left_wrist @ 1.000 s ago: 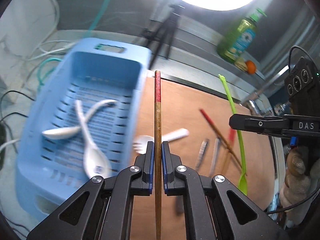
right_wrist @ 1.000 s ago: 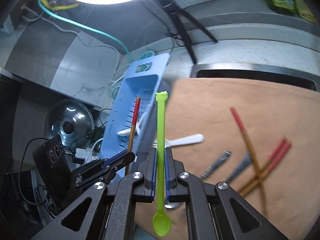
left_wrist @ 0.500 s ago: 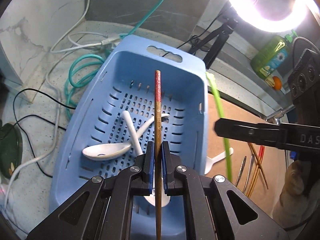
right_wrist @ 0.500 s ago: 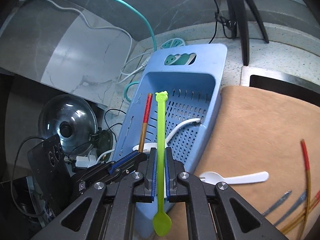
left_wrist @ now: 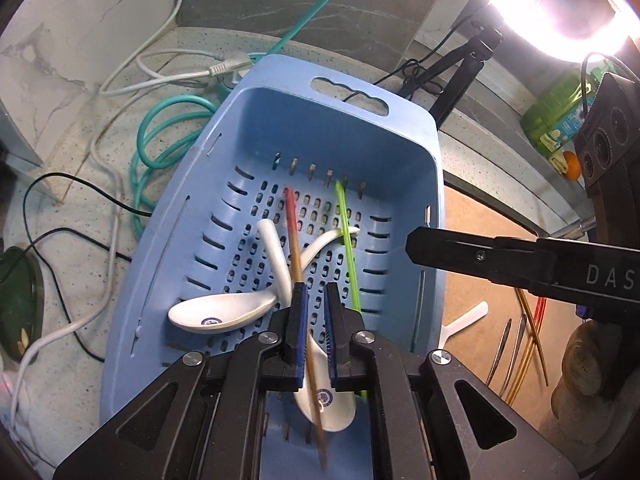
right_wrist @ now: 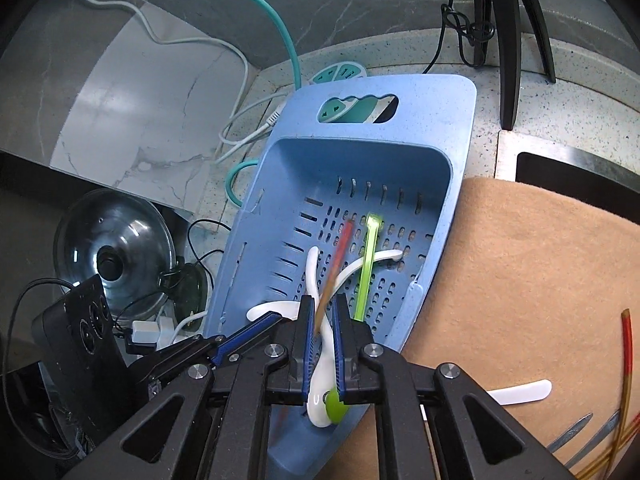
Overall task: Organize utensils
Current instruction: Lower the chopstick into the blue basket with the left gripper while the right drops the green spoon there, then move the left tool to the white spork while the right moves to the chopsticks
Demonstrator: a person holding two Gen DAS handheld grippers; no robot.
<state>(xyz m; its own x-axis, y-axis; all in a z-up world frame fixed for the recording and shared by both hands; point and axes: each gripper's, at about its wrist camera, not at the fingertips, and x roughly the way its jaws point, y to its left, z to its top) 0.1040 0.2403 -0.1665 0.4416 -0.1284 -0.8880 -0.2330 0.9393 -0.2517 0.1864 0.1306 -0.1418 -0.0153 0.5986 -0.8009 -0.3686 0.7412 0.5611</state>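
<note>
A blue slotted basket (left_wrist: 404, 128) (right_wrist: 440, 92) holds two white ceramic spoons (left_wrist: 224, 312). A red-tipped wooden chopstick (left_wrist: 294, 240) (right_wrist: 340, 256) and a thin green spoon (left_wrist: 348, 248) (right_wrist: 366, 268) lie loose in the basket, both blurred. My left gripper (left_wrist: 316, 320) is open above the basket, with the chopstick passing free between its fingers. My right gripper (right_wrist: 322, 340) is open over the basket's near end, the green spoon's bowl just below its fingertips.
A brown mat (right_wrist: 520, 280) right of the basket carries a white plastic utensil (right_wrist: 524, 390), red-tipped chopsticks (left_wrist: 532, 328) and metal utensils (left_wrist: 506, 344). Cables and a teal hose (left_wrist: 160, 140) lie left of the basket. A pot lid (right_wrist: 108, 252) and a tripod (right_wrist: 500, 32) stand nearby.
Both grippers moved over the basket and opened. The chopstick left my left gripper and the green spoon left my right gripper; both now lie in the basket.
</note>
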